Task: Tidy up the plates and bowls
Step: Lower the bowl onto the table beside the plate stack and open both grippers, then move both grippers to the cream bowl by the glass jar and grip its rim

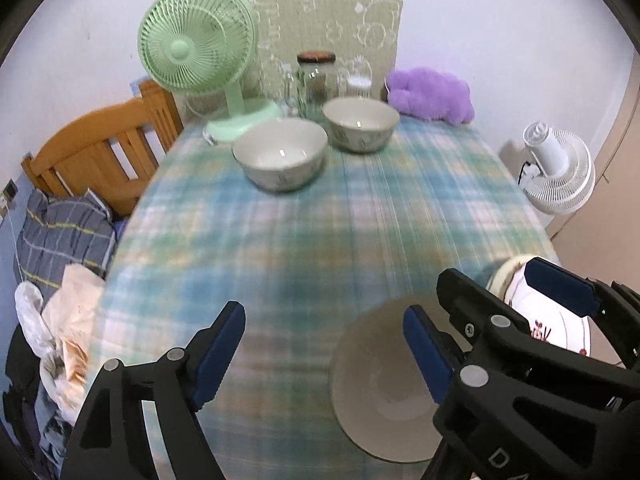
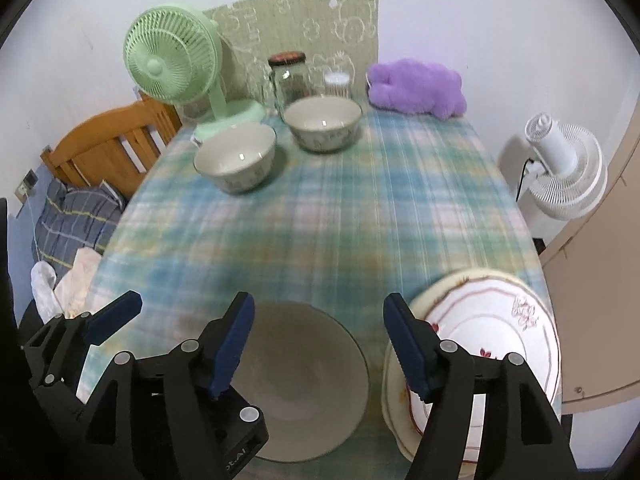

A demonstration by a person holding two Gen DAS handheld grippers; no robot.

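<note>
A plain cream bowl [image 2: 304,376] stands on the plaid tablecloth [image 2: 340,220] near the front edge. My right gripper [image 2: 322,320] hangs above it, open, with nothing between its pads. A stack of flowered plates [image 2: 492,332] sits just right of that bowl. In the left wrist view my left gripper [image 1: 324,344] is open over bare cloth, its right finger above the same bowl [image 1: 380,384]. The right gripper [image 1: 488,276] shows beside it, in front of the plates [image 1: 552,328]. Two patterned bowls [image 1: 280,156] [image 1: 360,122] stand apart at the far end.
Behind the far bowls stand a green desk fan [image 1: 196,48], glass jars [image 1: 316,76] and a purple plush [image 1: 432,94]. A wooden chair back [image 1: 104,148] and heaped clothes [image 1: 60,240] lie left of the table. A white floor fan [image 1: 560,168] is at the right.
</note>
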